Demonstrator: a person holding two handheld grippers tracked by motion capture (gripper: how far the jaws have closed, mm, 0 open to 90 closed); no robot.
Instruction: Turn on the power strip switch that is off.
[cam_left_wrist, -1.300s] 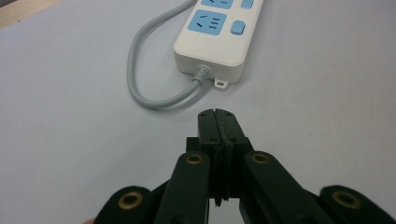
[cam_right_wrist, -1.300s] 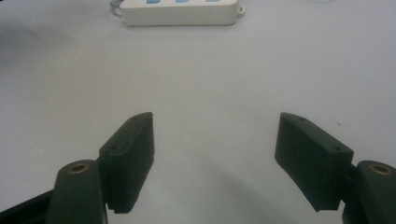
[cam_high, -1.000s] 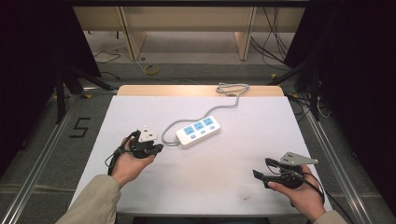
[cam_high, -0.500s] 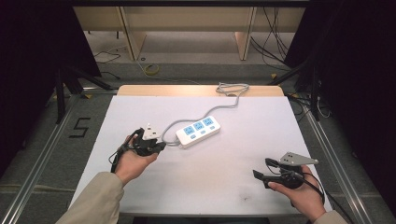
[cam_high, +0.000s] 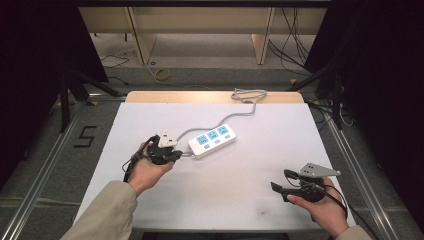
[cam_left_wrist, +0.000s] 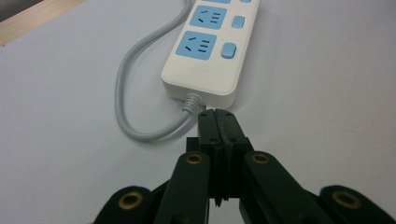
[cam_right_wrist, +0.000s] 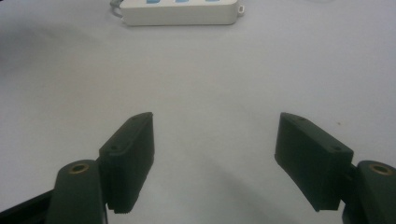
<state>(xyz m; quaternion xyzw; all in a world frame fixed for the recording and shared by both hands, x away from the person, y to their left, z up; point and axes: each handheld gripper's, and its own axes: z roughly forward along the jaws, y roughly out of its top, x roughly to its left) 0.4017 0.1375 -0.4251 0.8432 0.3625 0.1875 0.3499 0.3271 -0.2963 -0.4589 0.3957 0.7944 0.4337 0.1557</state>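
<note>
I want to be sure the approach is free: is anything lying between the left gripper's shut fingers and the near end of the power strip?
Nothing visible blocks it. The left gripper points at the power strip, with just its grey cable curving off beside that end.

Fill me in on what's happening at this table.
A person holds a gripper in each hand at a white table. The left gripper, jaws shut on nothing, points at the cable end of a white power strip. The right gripper rests open near the table's front right, away from the strip.
</note>
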